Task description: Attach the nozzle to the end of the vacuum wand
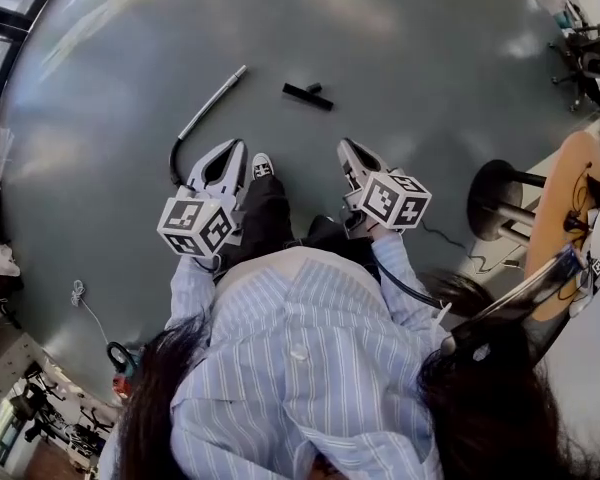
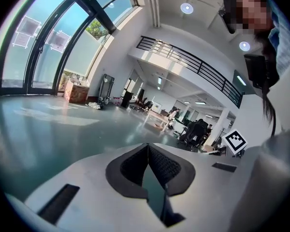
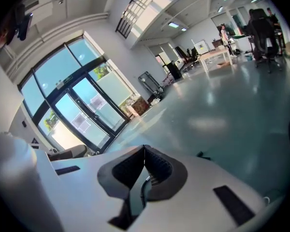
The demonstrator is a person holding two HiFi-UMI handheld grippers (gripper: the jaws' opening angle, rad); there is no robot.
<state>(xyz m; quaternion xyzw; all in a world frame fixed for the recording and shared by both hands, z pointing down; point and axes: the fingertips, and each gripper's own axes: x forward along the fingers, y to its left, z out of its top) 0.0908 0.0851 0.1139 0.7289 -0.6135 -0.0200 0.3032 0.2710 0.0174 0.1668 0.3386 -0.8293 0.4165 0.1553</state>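
Note:
The vacuum wand (image 1: 210, 103) is a silver tube lying on the grey floor, with a black hose curling off its near end. The black nozzle (image 1: 308, 95) lies on the floor to the wand's right, apart from it. It shows as a small dark shape (image 3: 203, 155) in the right gripper view. My left gripper (image 1: 235, 148) is held in the air just short of the wand's hose end, shut and empty. My right gripper (image 1: 345, 148) hovers short of the nozzle, shut too, with nothing in it. The jaws meet at their tips in the left gripper view (image 2: 148, 146) and the right gripper view (image 3: 144, 148).
The person's shoe (image 1: 262, 166) stands between the grippers. A black stool (image 1: 495, 200) and a round wooden table (image 1: 565, 208) are at the right. A cable (image 1: 80, 293) lies on the floor at the left. Desks and chairs (image 2: 193, 129) stand far off; a glass wall (image 3: 82, 105) is beyond.

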